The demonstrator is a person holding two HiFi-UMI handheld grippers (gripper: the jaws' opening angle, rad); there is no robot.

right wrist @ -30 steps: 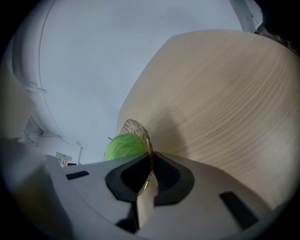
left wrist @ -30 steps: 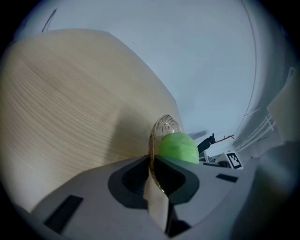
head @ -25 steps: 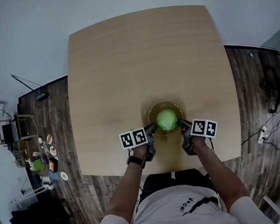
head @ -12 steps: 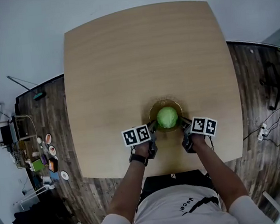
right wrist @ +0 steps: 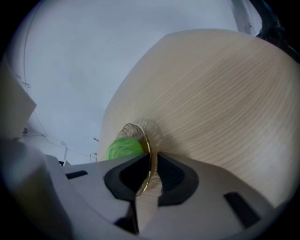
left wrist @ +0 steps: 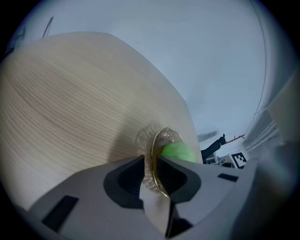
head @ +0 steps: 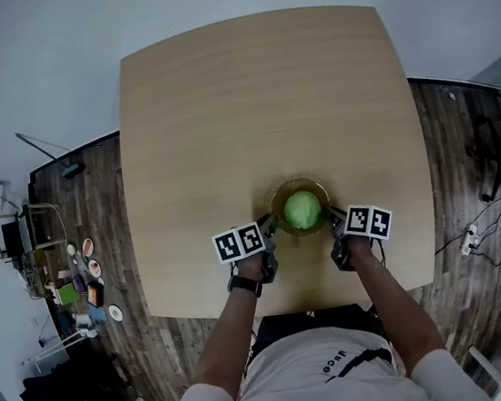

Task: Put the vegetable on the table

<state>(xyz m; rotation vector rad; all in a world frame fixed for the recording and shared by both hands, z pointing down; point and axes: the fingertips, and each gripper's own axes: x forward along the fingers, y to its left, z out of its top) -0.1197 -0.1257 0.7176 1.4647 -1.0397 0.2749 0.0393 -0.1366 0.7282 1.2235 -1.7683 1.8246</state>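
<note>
Your left gripper (head: 269,230) and right gripper (head: 332,223) each pinch opposite sides of the glass bowl (head: 298,182) rim, so the green vegetable (head: 302,210) sits balanced near the counter's (head: 258,105) near edge.

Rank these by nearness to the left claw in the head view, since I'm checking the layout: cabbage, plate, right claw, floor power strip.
1. The plate, its left rim pinched in the left claw.
2. The cabbage, at the plate's middle.
3. The right claw, shut on the plate's opposite rim.
4. The power strip, down beyond the right edge of the table.
</note>
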